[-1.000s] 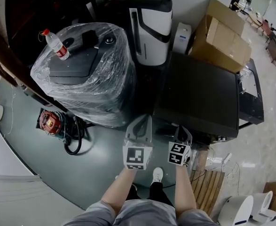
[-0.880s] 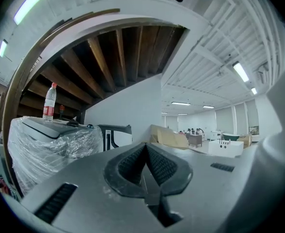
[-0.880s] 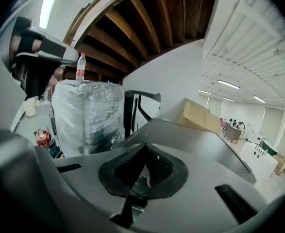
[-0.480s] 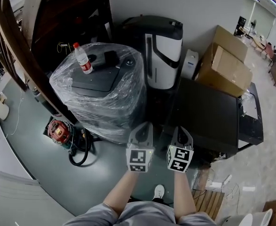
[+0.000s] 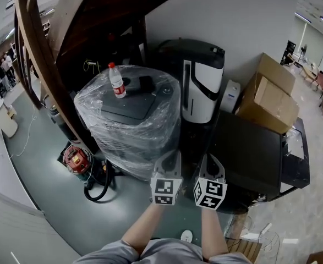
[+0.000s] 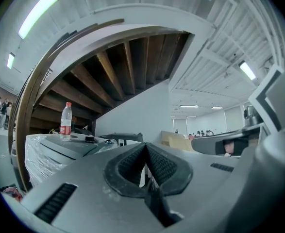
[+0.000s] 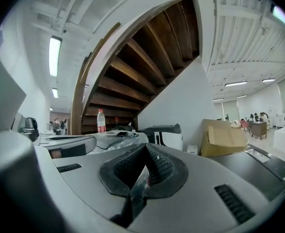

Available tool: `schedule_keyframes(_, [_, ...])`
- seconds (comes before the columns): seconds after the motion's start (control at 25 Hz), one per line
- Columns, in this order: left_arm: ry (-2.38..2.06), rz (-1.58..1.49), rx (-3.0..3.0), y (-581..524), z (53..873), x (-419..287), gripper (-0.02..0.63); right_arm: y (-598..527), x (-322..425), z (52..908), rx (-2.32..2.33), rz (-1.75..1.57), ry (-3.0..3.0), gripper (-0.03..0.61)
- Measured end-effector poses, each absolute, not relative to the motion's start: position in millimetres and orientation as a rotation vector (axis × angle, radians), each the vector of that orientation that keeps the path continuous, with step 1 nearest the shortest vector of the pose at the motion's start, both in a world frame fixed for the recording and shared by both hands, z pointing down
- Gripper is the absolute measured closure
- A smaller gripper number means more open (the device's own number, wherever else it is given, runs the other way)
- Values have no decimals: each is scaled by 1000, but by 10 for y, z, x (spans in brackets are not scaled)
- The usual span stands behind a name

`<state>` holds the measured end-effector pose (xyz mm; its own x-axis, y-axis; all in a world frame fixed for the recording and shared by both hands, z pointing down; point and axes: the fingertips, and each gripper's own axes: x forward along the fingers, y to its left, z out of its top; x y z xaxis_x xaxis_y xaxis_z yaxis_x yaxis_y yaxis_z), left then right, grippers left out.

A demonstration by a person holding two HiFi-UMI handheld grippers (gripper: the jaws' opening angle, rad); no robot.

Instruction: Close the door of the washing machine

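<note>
Both grippers pressed together and empty, held near the film-wrapped washing machine.

The left gripper (image 5: 170,155) and right gripper (image 5: 211,159) sit side by side, each with its jaws pressed together on nothing, as both gripper views show. Just beyond them to the far left stands the round washing machine wrapped in clear plastic film (image 5: 131,126), its dark top door lying flat under the wrap, with a clear plastic bottle with a red cap (image 5: 116,81) upright on it. A black-and-white tall appliance (image 5: 202,87) stands behind against the wall, a black cabinet (image 5: 255,153) to the right with a brown cardboard box (image 5: 268,100) beyond it. A red device (image 5: 76,159) lies on the grey-green floor (image 5: 34,169) at left.
</note>
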<state>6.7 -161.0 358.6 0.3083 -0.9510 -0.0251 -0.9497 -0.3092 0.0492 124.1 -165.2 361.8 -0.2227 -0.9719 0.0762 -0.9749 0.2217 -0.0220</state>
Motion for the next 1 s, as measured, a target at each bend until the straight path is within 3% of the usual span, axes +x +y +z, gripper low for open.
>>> schedule_keyframes(1.0, [-1899,-106,2489,-1451,3464,-186,614,-1482,865,3410,1848,69,-2514,580])
